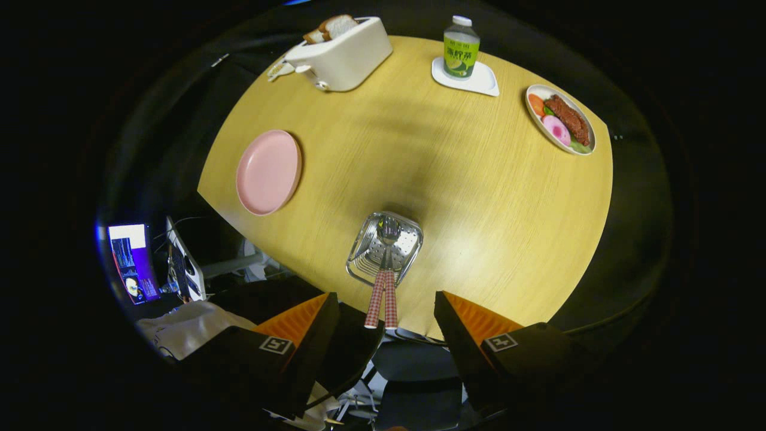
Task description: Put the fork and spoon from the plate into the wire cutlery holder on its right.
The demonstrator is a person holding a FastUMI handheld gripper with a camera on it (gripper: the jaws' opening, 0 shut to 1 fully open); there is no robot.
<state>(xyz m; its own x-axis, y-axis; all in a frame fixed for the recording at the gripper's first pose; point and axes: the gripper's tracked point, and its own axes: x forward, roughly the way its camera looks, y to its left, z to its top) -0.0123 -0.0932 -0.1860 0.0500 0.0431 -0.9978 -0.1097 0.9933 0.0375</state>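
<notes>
A metal perforated cutlery holder (385,248) stands near the table's front edge, just ahead of my fingers. Two utensils lie in it side by side, the spoon (390,281) and the fork (376,296); their checkered handles stick out toward me over the holder's rim. The pink plate (267,172) sits bare on the table to the holder's left. My gripper (386,314) hovers high above the table edge, open, with nothing between its fingers; the handle ends show in the gap between them.
On the wooden table (467,197), a white toaster (341,57) with bread stands at the far left. A green bottle (461,48) rests on a white coaster, and a plate of food (561,118) lies at the far right. A lit screen (131,263) stands below the table, left.
</notes>
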